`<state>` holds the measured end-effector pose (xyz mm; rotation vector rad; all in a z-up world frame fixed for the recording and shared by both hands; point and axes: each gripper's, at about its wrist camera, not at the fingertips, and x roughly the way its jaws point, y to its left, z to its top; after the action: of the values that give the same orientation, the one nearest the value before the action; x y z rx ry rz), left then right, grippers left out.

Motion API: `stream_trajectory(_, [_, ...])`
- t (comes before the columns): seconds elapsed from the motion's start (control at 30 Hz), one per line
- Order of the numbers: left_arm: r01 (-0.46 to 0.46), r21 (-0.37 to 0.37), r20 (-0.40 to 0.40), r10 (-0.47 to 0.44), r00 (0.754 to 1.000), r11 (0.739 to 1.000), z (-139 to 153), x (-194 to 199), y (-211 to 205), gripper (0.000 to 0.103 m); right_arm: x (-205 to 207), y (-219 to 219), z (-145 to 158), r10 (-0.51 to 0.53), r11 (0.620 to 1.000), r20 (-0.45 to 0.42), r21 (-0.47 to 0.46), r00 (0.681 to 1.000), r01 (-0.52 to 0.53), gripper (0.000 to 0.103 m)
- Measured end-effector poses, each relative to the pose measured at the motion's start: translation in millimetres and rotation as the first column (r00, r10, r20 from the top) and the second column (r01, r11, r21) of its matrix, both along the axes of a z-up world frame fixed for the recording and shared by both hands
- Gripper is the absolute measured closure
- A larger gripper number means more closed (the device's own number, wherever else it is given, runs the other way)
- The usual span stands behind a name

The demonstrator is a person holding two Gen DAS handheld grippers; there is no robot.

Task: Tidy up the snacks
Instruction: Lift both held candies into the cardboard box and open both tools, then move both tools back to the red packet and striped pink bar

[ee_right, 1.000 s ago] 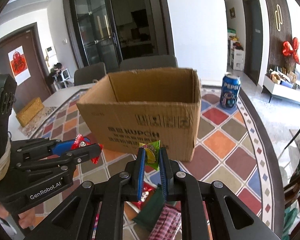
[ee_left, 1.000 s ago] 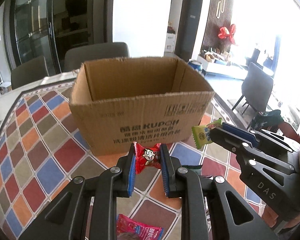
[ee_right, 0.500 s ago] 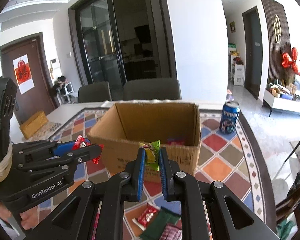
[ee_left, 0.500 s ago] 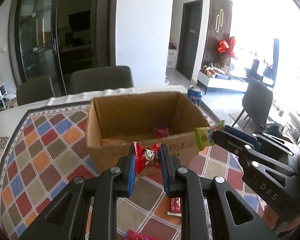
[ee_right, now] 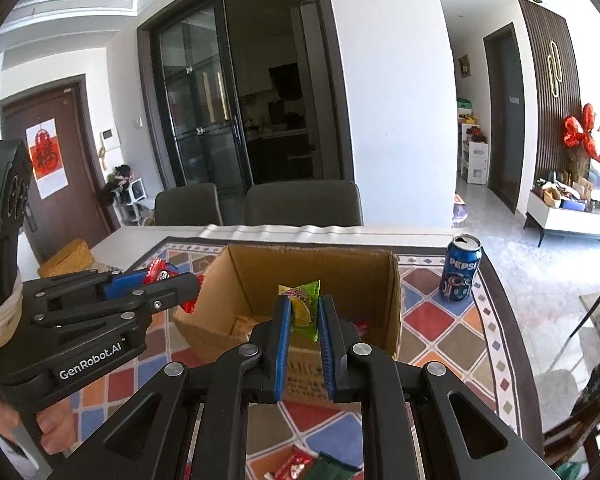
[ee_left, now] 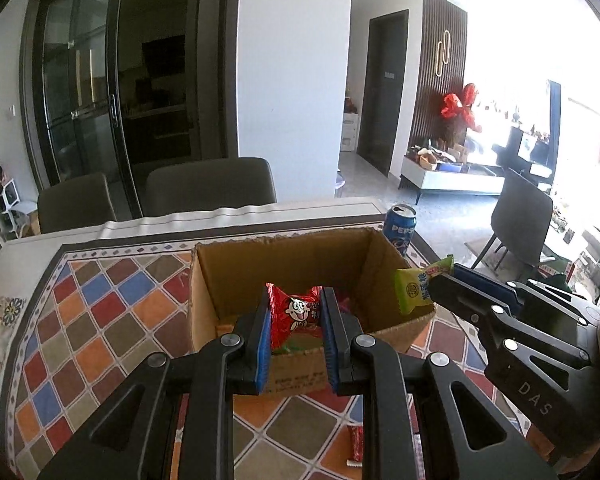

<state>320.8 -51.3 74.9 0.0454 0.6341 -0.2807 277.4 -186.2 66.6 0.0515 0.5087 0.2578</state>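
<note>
Snacks are held over the cardboard box [ee_left: 284, 256], ready for dropping.
Left tongs [ee_left: 294, 316] pinch a red candy packet [ee_left: 296, 312]; right tongs [ee_right: 304, 314] pinch a green snack packet [ee_right: 303, 300]; release into the box is called for next.

Pepsi can [ee_right: 461, 268] on patterned tablecloth [ee_right: 432, 320] | two grey chairs [ee_left: 210, 186] behind table

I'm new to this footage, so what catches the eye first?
The open brown cardboard box at table centre, with both grippers poised at it: the left gripper pinching a red cartoon-face snack packet, the right gripper a green-yellow snack packet. A blue Pepsi can stands right of the box.
</note>
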Motion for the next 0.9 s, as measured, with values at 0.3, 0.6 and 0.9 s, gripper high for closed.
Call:
stream_trajectory(0.3, [0.000,0.026,-0.037,0.001,0.999,1.000,-6,31,-4,0.080,21,1,2,-0.002,1.000,-0.004,-0.007,1.000,0.002,0.088])
stream_trajectory(0.6, [-0.063,0.067,-0.040,0.066,0.997,0.996,-4,57,-4,0.047,48,3,-1,-0.024,0.999,-0.029,-0.025,0.999,0.023,0.085])
stream_trajectory(0.9, [-0.073,0.083,0.010,0.072,0.997,0.994,-5,31,1,0.038,35,-2,-2,-0.098,0.993,-0.035,-0.068,0.995,0.096,0.060])
